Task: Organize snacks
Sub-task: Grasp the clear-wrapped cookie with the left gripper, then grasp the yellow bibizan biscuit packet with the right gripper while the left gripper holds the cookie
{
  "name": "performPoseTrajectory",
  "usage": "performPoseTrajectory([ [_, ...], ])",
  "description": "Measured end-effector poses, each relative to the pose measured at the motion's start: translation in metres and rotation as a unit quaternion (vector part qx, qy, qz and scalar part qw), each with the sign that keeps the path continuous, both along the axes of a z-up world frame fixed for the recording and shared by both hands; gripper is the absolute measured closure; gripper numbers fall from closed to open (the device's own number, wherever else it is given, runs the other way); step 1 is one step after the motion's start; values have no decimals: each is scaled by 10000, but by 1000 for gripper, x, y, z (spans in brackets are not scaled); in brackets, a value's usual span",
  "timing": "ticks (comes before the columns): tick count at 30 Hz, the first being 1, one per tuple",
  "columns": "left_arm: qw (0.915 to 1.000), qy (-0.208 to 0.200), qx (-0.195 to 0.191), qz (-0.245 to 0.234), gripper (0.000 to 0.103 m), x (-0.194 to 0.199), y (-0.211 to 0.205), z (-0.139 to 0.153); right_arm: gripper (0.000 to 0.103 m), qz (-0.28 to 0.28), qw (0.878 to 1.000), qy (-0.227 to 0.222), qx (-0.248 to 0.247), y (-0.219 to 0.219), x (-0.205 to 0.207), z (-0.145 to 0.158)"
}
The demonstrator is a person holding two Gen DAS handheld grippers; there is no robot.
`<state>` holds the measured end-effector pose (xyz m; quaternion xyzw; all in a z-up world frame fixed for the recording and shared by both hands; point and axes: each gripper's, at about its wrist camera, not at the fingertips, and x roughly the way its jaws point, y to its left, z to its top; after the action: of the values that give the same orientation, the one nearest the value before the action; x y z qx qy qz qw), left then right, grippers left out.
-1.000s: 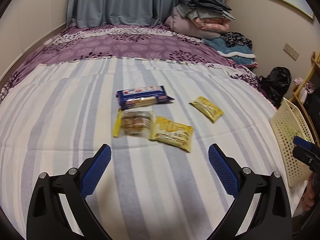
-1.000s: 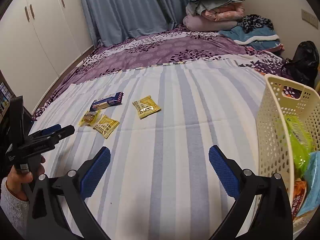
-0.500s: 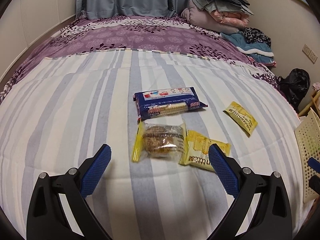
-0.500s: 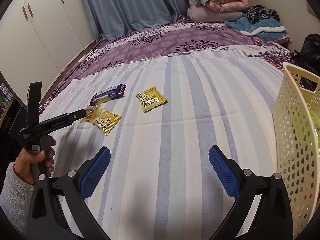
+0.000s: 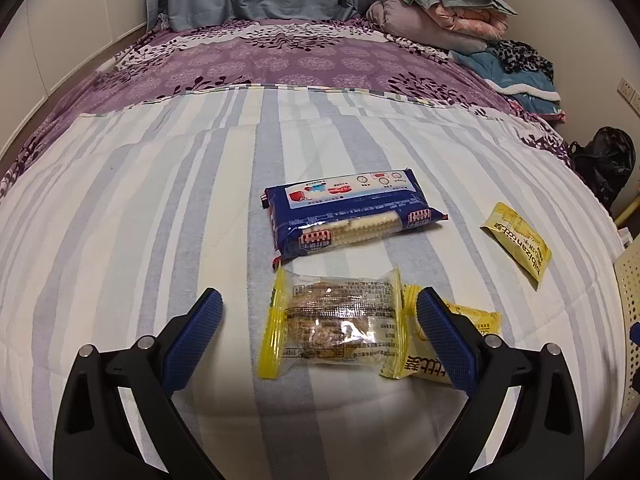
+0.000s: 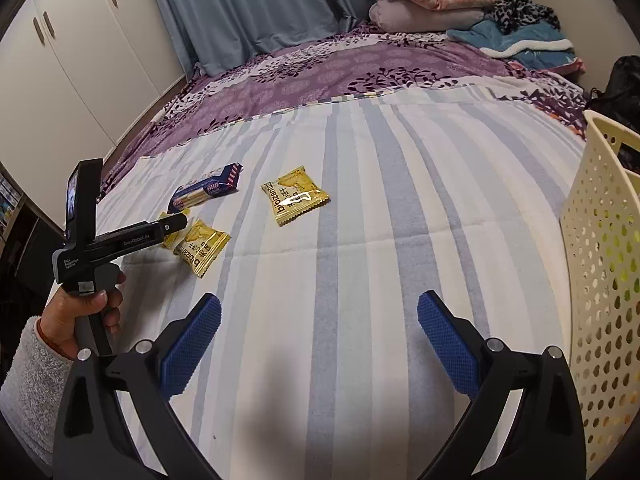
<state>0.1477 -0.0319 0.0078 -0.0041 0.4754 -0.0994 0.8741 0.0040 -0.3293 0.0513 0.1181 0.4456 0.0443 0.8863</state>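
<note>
Yellow packet (image 5: 448,344) under closing left fingers (image 5: 192,336), clear-wrapped snack (image 5: 336,320) between; right fingers (image 6: 448,344) wide.

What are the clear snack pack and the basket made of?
Clear snack pack: thin glossy plastic film, likely; it shows glare, crinkles and its contents. Basket: cream moulded plastic, matte look; rigid wall with regular punched holes.

Bed (image 5: 120,240) spread with a blue-and-cream striped sheet, purple floral cover beyond. On the sheet: blue biscuit pack (image 5: 352,212), clear yellow-edged cake packet (image 5: 332,320) just below it, yellow packet (image 5: 452,344) tucked against that one's right edge, another yellow packet (image 5: 518,238) apart to the right. Cream perforated basket (image 6: 604,264) at the right edge; folded bedding (image 5: 436,12) piled at the far corner.
</note>
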Motion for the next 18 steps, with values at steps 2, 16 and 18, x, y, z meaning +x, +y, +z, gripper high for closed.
performPoseTrajectory([
  [2, 10000, 45, 7, -34, 19, 1, 0, -4, 5, 5, 10000, 13, -3, 2, 3, -1],
  [16, 9999, -116, -22, -65, 43, -3, 13, -1, 5, 409, 9992, -32, 0, 40, 42, -13],
  [18, 9999, -130, -82, -8, 43, -6, 19, 1, 5, 516, 9986, -53, 29, 47, 50, -16],
])
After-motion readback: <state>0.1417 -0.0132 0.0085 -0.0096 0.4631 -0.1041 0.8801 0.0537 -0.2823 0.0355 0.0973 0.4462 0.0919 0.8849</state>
